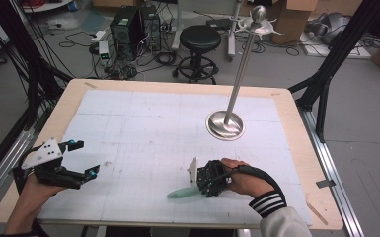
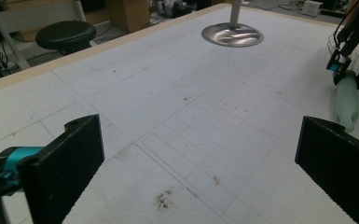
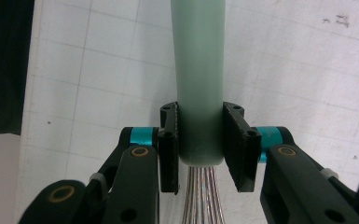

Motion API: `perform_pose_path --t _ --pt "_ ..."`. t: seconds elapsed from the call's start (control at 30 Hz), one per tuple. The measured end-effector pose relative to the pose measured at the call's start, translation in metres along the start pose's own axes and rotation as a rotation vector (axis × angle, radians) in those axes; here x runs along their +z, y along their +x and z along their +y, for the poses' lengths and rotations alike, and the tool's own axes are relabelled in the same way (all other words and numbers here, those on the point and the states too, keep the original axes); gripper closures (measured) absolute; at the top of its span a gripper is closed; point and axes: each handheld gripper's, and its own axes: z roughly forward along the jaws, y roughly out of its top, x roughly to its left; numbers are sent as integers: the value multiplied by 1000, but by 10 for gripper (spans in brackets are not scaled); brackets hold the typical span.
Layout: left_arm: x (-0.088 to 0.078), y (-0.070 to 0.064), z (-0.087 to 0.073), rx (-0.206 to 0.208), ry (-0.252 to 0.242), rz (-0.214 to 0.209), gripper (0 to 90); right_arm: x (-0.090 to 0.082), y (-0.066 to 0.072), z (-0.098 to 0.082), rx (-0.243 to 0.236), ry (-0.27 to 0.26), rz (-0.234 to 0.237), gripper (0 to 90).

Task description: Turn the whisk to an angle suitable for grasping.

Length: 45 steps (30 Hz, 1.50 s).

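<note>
The right hand-held gripper (image 3: 199, 147) clamps the whisk's pale green handle (image 3: 199, 70) between its pads; the left hand-held gripper (image 2: 200, 158) gapes wide, holding nothing, above the tabletop (image 1: 143, 123).

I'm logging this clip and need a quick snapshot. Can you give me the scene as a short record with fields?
setting: white gridded mat on a wooden table
held item: whisk with pale green handle, wires visible below the handle
right tool: jaws pressed on both sides of the handle's end
left tool: jaws wide apart, nothing between them
other item: metal stand, upright on the far right of the mat
</note>
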Motion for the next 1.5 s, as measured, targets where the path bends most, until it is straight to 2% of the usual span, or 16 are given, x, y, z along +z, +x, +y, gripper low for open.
perform_pose_path --t 0.1,0.13,0.17,0.43,0.47,0.53,0.57,0.7,1.1,1.27,1.5 --pt "0 0 0 0 0 0 17 0 -1 -1 8 -9 10 693" --pt "0 0 0 0 0 1 17 -2 -1 -3 27 -12 12 693" --pt "0 0 0 0 -1 1 18 -2 -2 -3 25 -12 4 693" --pt "0 0 0 0 1 -1 17 -9 -3 -18 104 -17 30 694" --pt "0 0 0 -1 1 -1 17 -11 -3 -22 122 -18 29 694" --pt "1 0 0 2 3 -2 17 -11 -3 -24 128 -19 30 695" --pt "1 0 0 -1 3 -1 17 -14 -3 -29 154 -18 26 694" --pt "3 0 0 1 3 -2 17 -19 -3 -37 181 -34 17 695" --pt "3 -2 0 0 7 -3 17 -24 -1 -43 190 -37 18 694" --pt "2 -1 -1 0 7 0 17 -30 1 -51 202 -42 4 695" --pt "3 0 -1 0 10 -2 17 -41 1 -60 224 -84 -10 695"
